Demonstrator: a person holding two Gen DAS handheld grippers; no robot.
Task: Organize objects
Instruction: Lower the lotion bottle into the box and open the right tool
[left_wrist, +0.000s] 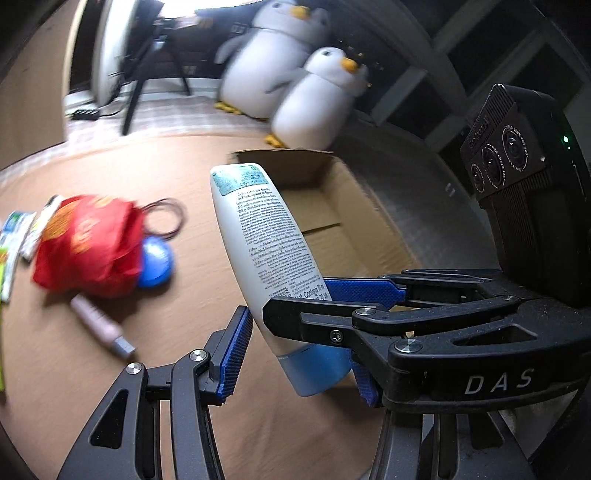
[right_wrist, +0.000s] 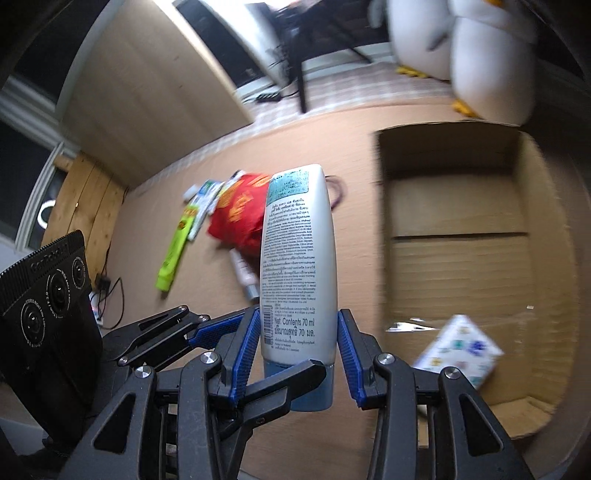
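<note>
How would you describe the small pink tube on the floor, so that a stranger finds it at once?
Start at the open cardboard box on the brown floor, then look left to the pile around the red bag. The pink tube lies on the near side of that bag, flat on the floor. Unlike the lime green pack, it is slim, pale pink and grey-capped.

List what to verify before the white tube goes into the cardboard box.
1. Right claw clamped on the white tube: ok.
2. Left claw around the tube's blue cap end, firm contact: cannot tell.
3. Cardboard box open on top: ok.
4. Free floor in the box beside the small patterned carton: ok.
5. Tube above the box opening: not ok, it appears left of the box wall.
</note>
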